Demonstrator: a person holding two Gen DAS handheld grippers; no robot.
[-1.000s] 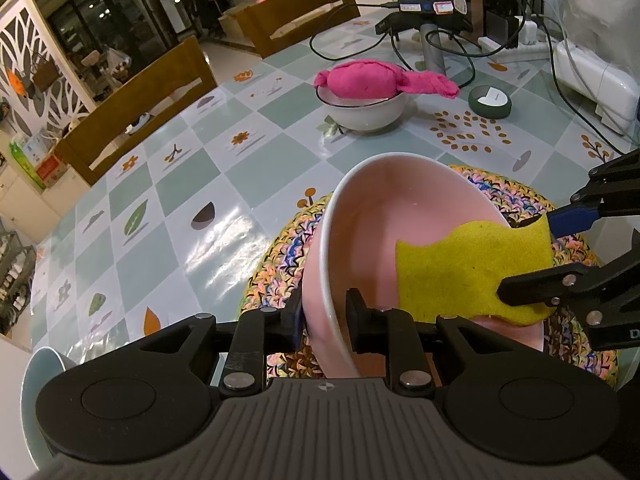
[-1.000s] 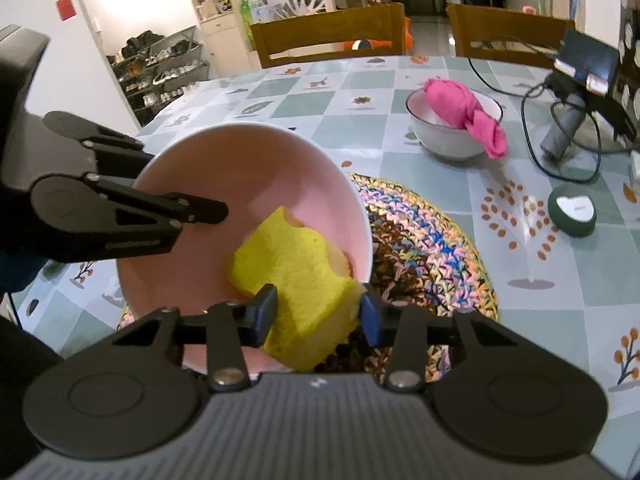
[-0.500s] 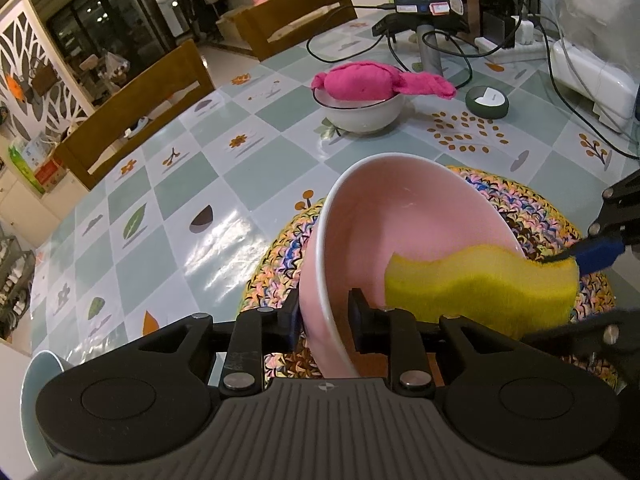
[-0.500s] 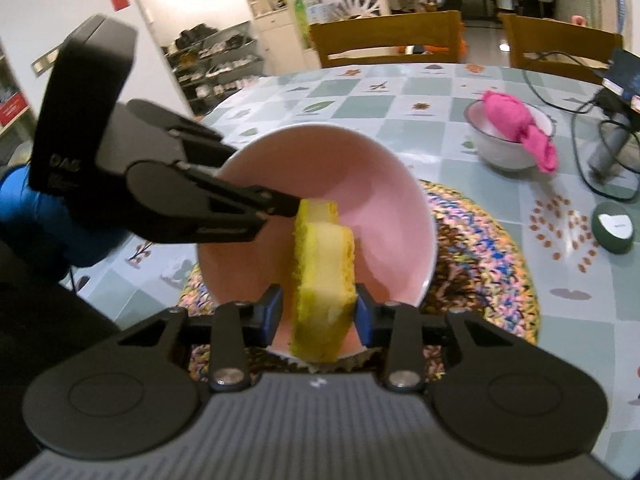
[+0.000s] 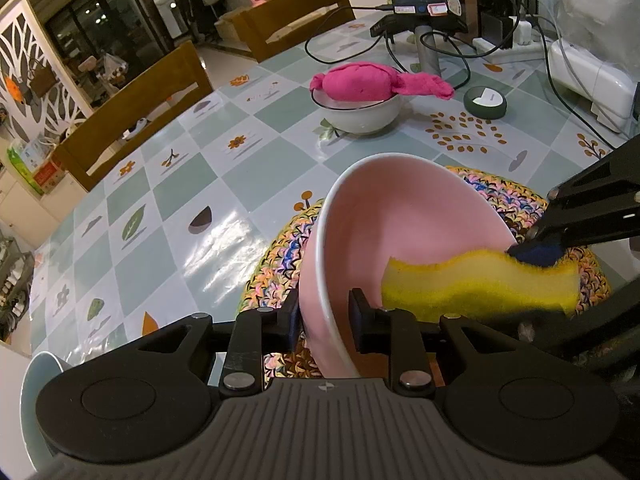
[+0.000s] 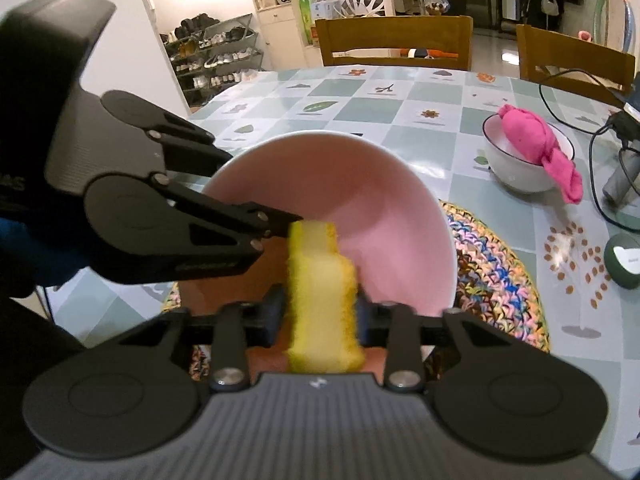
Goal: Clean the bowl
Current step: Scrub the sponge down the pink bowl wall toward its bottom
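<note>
Presently the left tool clamps the tilted pink bowl by its rim. Right tool grips the yellow sponge at the bowl's near edge.

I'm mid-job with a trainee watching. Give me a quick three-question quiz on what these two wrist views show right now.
1. True or false: the left tongs clamp the pink bowl by its rim.
2. What do the right tongs hold? A) pink cloth B) yellow sponge C) green disc
3. What lies under the pink bowl?

Key:
1. True.
2. B.
3. The braided mat.
</note>
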